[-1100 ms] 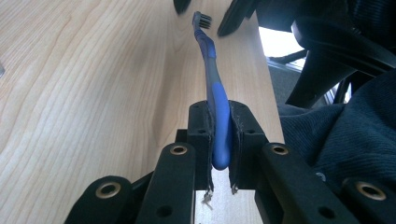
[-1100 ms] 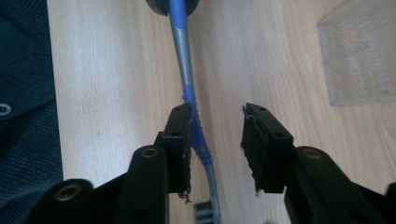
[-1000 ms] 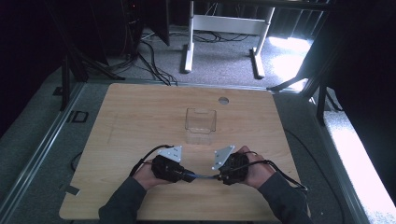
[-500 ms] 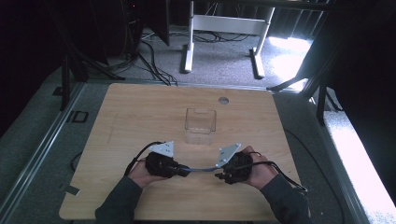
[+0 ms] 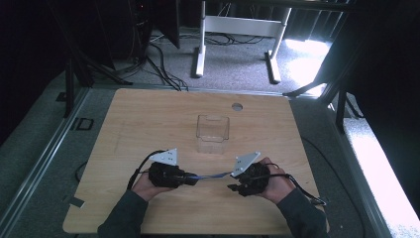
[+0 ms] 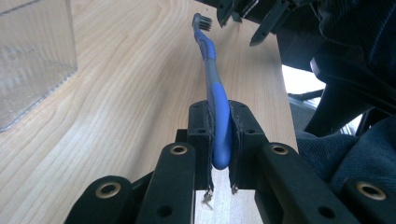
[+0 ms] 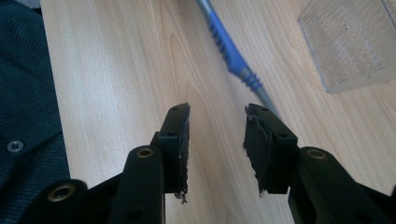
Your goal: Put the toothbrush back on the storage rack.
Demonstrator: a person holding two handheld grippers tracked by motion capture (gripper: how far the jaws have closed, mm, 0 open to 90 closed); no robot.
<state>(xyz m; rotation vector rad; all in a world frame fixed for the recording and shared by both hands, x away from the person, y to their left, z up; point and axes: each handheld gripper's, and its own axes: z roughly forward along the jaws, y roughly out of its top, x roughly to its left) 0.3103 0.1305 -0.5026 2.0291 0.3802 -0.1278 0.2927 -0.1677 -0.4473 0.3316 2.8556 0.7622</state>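
Note:
A blue and grey toothbrush (image 5: 210, 176) hangs just above the wooden table (image 5: 148, 124), level between my two grippers. My left gripper (image 5: 190, 177) is shut on its blue handle end (image 6: 220, 140). The shaft runs away from that gripper to the bristle head (image 6: 202, 21), which sits close by the jaws of my right gripper (image 5: 233, 181). In the right gripper view my right gripper (image 7: 217, 116) stands open with bare wood between its pads. There the toothbrush (image 7: 232, 49) passes behind the right-hand fingertip (image 7: 261, 126).
A clear plastic box (image 5: 213, 134) stands upright at mid-table, just beyond both grippers, and shows as a clear box (image 6: 32, 56) and a clear box (image 7: 350, 42) in the gripper views. A round grommet hole (image 5: 237, 106) sits near the far edge. Dark sleeves lie at the near edge.
My left gripper has slid to the left with the toothbrush in it, so the gap between the two grippers has widened. The right gripper has stayed about where it was.

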